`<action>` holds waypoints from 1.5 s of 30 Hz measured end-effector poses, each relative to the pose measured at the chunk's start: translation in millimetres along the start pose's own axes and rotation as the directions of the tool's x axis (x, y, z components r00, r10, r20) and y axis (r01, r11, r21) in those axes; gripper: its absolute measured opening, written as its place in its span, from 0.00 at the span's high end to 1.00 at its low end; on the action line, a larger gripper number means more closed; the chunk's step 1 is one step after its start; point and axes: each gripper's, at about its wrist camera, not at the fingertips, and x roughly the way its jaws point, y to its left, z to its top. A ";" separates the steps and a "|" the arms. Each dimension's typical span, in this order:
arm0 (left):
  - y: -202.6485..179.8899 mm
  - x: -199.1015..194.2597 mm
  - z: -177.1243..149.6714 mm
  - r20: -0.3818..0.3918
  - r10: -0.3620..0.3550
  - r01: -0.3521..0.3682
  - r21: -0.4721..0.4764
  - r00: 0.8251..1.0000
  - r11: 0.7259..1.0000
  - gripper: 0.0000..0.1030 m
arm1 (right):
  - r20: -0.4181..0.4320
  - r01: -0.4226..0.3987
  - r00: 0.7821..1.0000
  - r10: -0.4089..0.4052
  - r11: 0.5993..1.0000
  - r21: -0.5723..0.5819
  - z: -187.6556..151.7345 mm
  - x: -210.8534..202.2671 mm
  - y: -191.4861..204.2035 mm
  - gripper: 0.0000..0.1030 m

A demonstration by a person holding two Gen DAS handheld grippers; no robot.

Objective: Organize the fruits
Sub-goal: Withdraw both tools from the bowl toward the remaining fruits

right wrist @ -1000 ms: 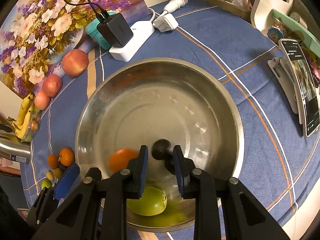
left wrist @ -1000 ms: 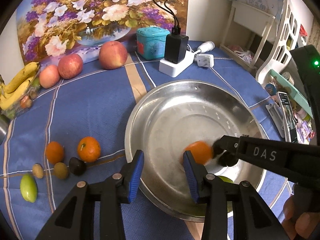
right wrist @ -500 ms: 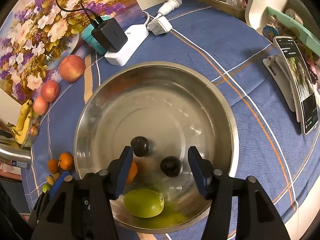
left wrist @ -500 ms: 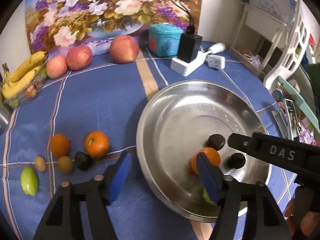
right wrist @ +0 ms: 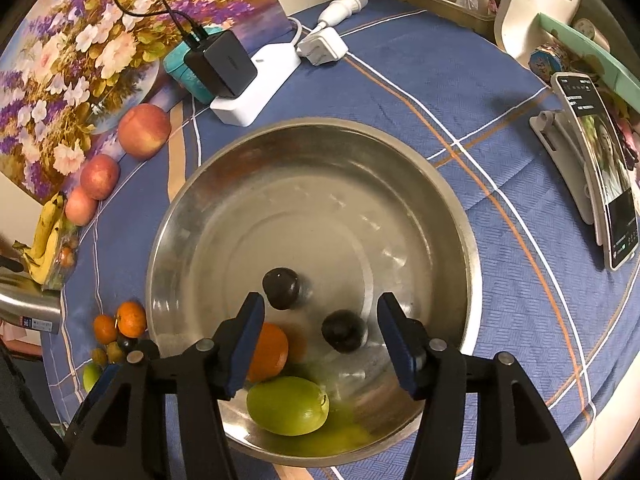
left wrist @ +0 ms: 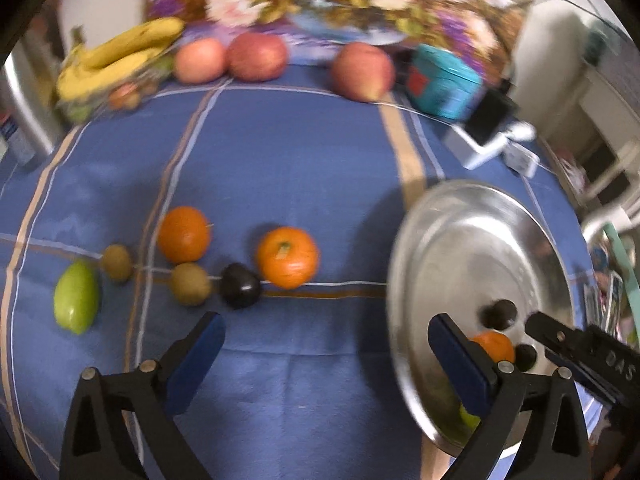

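Tablecloth (left wrist: 280,152): blue with pale stripes, covering the whole work surface; loose fruit lies on its left part, the bowl on its right.

Steel bowl (right wrist: 400,184): the target (my reading of "organize"). It sits right of the loose fruit and holds an orange (right wrist: 270,354), a green fruit (right wrist: 288,405) at its near edge, and two dark plums (right wrist: 281,288), all apart from any pad.

Left gripper (left wrist: 326,364): jaws opening, very wide, nothing between them but bare cloth. It hangs over the near strip of cloth left of the bowl rim, its right pad overlapping the rim in the left wrist view.

Right gripper (right wrist: 320,340): jaws partly apart above the bowl floor. One dark plum shows between the pads but lower down, with neither pad pressing on it, so it holds nothing.

Loose row on cloth: a stemmed orange (left wrist: 287,256), a dark fruit (left wrist: 241,285) touching its left side, two brownish fruits (left wrist: 190,283), a second orange (left wrist: 183,233) and a green fruit (left wrist: 76,297) at far left.

Key relation: the row lies ahead of and slightly left of the left fingers (left wrist: 196,360), running left to right. The stemmed orange is its end nearest the bowl. The left hand is clearly the nearer one, and its spread looks ample for that orange.

Back row: bananas (left wrist: 116,60) and three apples (left wrist: 362,72) along the far edge, well apart from both grippers.
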 end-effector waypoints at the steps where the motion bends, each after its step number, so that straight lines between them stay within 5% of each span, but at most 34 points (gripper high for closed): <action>1: 5.3 0.4 0.1 -0.003 0.012 -0.012 -0.023 1.000 1.000 0.00 | -0.003 0.001 1.000 -0.001 1.000 -0.006 -0.3 0.6 1.1 0.42; 11: 47.0 -5.0 -0.9 -0.018 0.116 -0.117 -0.178 0.993 0.977 0.00 | -0.021 0.018 1.000 -0.020 0.996 -0.091 -6.6 4.6 17.8 0.41; 14: 55.5 -5.9 -0.1 -0.028 0.131 -0.134 -0.211 0.991 0.968 0.00 | -0.017 0.033 0.999 -0.035 0.992 -0.125 -9.3 5.4 23.9 0.23; 19: 67.3 -7.8 -0.4 -0.037 0.140 -0.145 -0.246 0.989 0.958 0.00 | -0.010 0.048 0.999 -0.051 0.985 -0.167 -11.6 8.6 29.7 0.17; 39: 73.7 -3.5 0.8 -0.077 0.188 -0.198 -0.173 0.979 0.965 0.00 | 0.066 0.095 0.995 -0.078 0.951 -0.295 -23.6 8.4 59.4 0.17; 45: 77.7 -4.6 5.6 -0.075 0.252 -0.260 -0.130 0.965 0.957 0.00 | 0.055 0.068 0.997 -0.053 0.949 -0.308 -27.4 8.7 66.4 0.17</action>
